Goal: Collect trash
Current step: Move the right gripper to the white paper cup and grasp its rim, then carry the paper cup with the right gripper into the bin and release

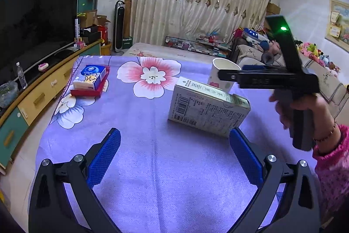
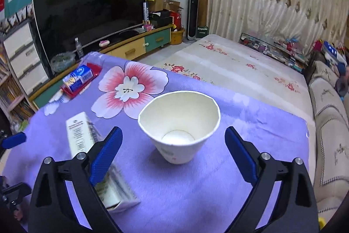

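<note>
The right tongs (image 2: 173,137) stand wide apart with nothing between the pads, and the paper cup (image 2: 178,126) sits upright on the purple flowered surface (image 2: 196,189) at twelve o'clock from them, centred in the gap between the two blue fingers and a little beyond their tips. The cup's axis is vertical, its mouth open to the camera, and it appears empty. From the left wrist view the left tongs (image 1: 174,137) are likewise spread with nothing held; the white carton (image 1: 207,106) lies flat near one o'clock, just beside the tip of the right-hand finger, its long axis running slantwise from eleven toward four. The same carton shows in the right wrist view at eight o'clock, partly under the left finger. The right hand (image 1: 305,106) holds its tool over the cup, so the right side is judged nearer the cup and the left nearer the carton. A blue tissue pack (image 1: 91,78) rests in a red tray (image 1: 87,92) at ten o'clock, well apart.
</note>
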`<state>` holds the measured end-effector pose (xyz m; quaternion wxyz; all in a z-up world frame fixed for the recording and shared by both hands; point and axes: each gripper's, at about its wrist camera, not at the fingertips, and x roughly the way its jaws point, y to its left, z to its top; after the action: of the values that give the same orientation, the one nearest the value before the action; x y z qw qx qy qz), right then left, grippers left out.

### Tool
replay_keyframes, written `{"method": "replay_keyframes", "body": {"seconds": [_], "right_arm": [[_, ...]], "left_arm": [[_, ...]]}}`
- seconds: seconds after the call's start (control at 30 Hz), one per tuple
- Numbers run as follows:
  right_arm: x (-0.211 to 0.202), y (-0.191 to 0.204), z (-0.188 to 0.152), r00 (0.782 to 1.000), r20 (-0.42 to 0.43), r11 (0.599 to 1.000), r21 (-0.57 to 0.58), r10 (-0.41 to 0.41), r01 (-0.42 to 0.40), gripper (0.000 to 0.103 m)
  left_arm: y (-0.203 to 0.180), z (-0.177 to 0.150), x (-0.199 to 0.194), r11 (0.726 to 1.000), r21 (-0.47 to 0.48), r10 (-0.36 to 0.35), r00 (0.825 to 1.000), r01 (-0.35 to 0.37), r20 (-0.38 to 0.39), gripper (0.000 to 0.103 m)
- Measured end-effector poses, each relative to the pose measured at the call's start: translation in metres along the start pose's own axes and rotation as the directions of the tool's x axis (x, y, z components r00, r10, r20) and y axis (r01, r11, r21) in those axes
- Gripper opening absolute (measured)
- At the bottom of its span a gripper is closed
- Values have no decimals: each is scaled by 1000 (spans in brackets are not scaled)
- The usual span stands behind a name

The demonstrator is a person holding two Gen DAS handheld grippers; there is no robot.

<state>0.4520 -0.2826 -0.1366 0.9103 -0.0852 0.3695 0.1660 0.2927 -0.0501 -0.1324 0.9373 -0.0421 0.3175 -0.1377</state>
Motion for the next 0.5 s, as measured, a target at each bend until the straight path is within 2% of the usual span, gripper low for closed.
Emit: {"method": "replay_keyframes", "body": {"seconds": [0.2,0.27,0.3,0.4,0.5], "right_arm": [[24,-5,8,1000,-19,1000,-10,19,-19,91],[30,-5,8,1000,-26,1000,-5,13,-13,78],[33,-6,8,999,-39,1000,5,20,-20,65],[31,-9,6,999,-36,999,39,27,-25,57],[17,-9,2,1000,-20,999,46,14,-13,56]], "left_arm": [[-5,-2,5,1000,11,-28,999,29,-23,98],[-6,-2,7,999,9,-32,999,32,-32,98],[-6,-3,9,999,6,-35,999,36,-38,98],[-5,-4,9,999,-1,-41,998,41,-46,98],[-5,-4,10,999,-2,-46,998,46,-47,98]]}}
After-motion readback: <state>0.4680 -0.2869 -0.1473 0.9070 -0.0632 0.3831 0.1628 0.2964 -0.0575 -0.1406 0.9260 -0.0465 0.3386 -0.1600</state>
